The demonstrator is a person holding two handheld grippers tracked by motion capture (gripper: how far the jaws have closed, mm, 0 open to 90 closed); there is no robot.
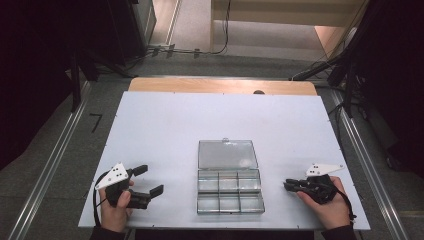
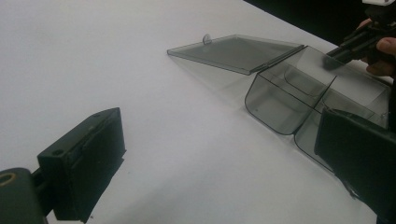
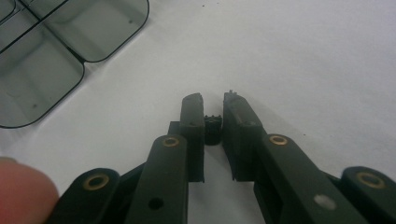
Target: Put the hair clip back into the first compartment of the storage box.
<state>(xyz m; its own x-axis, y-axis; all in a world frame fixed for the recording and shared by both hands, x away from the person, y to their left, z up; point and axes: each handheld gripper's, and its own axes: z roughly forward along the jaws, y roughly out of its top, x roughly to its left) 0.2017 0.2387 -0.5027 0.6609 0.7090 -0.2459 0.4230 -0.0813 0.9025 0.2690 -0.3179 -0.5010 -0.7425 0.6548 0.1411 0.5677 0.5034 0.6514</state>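
Right tongs pinch a small black part, seen close in right gripper view; left tongs spread on desk; open clear compartment box between, nothing blocking.

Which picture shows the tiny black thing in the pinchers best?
The right gripper view: the small black ridged part sits clamped between the right gripper's jaws, close up. In the high view it is too small to make out; the left gripper view has that gripper far off.

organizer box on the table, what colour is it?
Clear smoky grey plastic: the organizer box with its lid open. Best in the left gripper view.
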